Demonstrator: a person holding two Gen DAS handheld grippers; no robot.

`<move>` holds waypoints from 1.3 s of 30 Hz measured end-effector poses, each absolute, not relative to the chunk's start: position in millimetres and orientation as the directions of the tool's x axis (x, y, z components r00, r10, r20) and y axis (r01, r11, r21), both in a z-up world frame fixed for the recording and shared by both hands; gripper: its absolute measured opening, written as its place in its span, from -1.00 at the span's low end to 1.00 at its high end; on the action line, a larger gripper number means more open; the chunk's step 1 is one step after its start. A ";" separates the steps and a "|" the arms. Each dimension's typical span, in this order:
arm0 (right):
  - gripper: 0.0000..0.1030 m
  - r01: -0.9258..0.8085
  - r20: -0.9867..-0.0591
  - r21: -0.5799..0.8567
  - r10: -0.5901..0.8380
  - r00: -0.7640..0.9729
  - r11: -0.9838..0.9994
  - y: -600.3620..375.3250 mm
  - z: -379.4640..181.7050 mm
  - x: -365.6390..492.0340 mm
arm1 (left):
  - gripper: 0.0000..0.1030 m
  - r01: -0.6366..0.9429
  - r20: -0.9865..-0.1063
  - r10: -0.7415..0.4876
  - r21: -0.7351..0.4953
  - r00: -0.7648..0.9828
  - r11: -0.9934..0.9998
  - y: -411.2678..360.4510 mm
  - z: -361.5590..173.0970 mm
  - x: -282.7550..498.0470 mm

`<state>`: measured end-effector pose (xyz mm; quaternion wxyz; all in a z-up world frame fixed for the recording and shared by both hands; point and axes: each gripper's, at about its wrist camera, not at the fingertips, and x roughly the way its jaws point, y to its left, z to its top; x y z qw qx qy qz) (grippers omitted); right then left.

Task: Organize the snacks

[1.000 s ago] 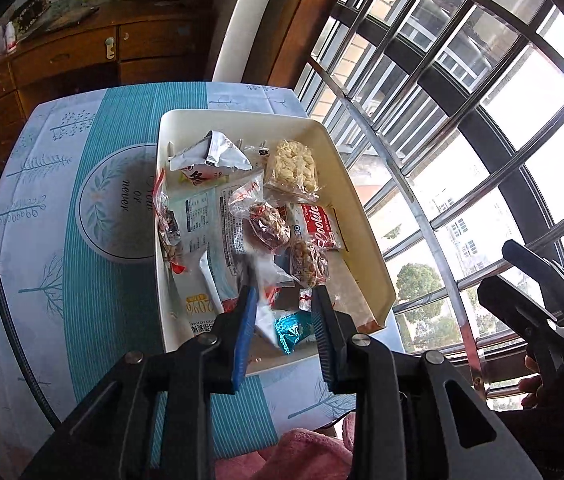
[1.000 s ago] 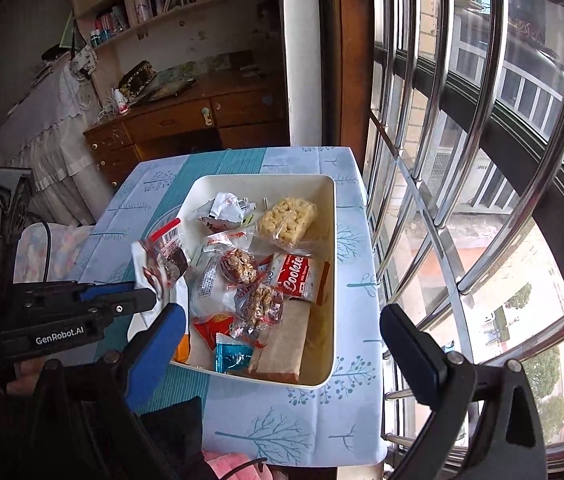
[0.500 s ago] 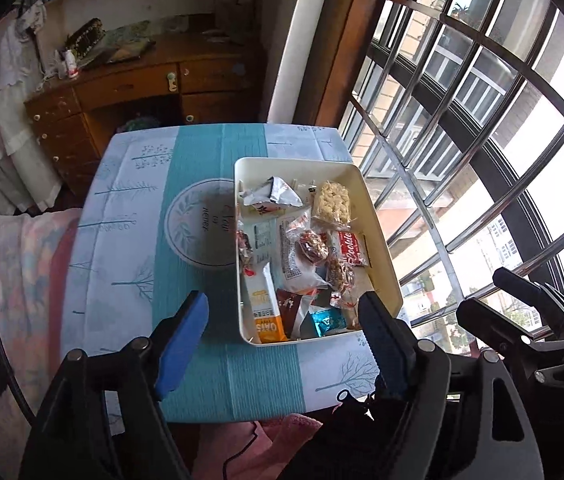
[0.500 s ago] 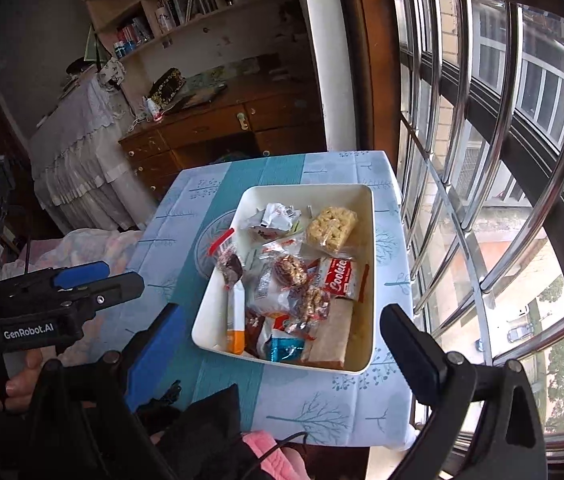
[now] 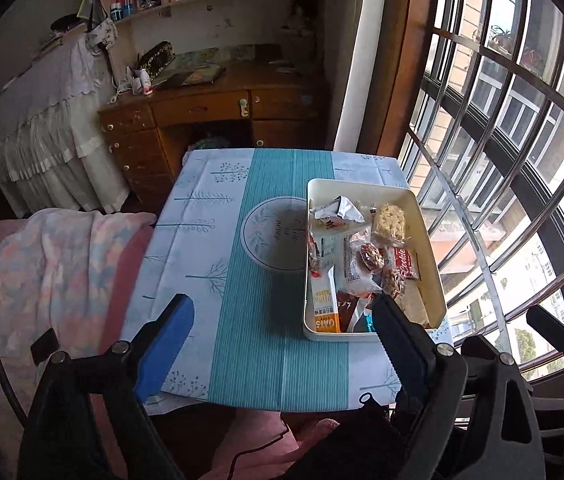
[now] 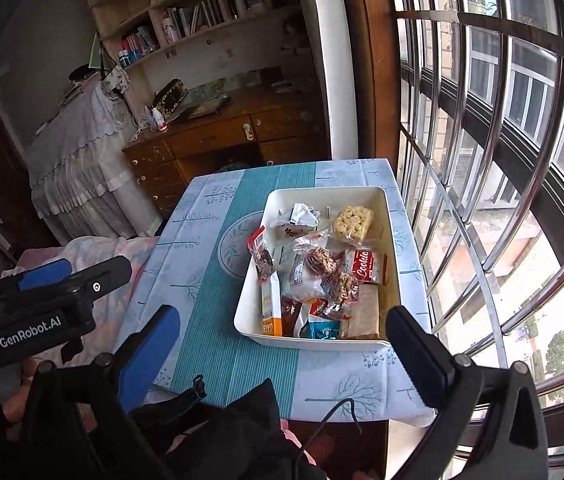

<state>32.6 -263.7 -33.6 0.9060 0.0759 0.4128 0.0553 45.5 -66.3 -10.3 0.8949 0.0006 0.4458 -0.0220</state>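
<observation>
Tablecloth (image 5: 265, 320) bears the tray (image 6: 396, 264) of part-hidden snacks (image 6: 322, 272); both grippers' fingers (image 5: 165, 336) spread, empty.

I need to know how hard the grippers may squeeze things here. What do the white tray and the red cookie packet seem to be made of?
The white tray looks like rigid plastic with a smooth matte finish: even cream colour, rounded moulded corners, thin upright walls. The red cookie packet looks like thin glossy plastic film: it shines and wrinkles at its crimped ends. Neither can be confirmed from looks alone.
</observation>
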 end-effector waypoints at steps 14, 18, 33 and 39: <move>1.00 -0.053 -0.771 0.143 0.144 0.620 0.988 -250.5 -52.2 24.6 | 0.98 -0.024 -0.786 0.065 0.063 0.615 0.998 -68.6 -23.0 34.7; 1.00 -0.073 -0.772 0.131 0.148 0.618 0.989 -248.8 -53.2 27.2 | 0.98 -0.049 -0.780 0.077 0.060 0.621 0.997 -67.5 -23.9 34.7; 1.00 -0.113 -0.768 0.090 0.141 0.625 0.990 -250.5 -54.6 33.5 | 0.98 -0.076 -0.774 0.094 0.059 0.626 0.995 -71.4 -25.6 34.9; 1.00 -0.112 -0.769 0.093 0.143 0.623 0.989 -251.3 -54.5 34.1 | 0.98 -0.073 -0.779 0.093 0.062 0.619 0.995 -77.5 -29.4 34.7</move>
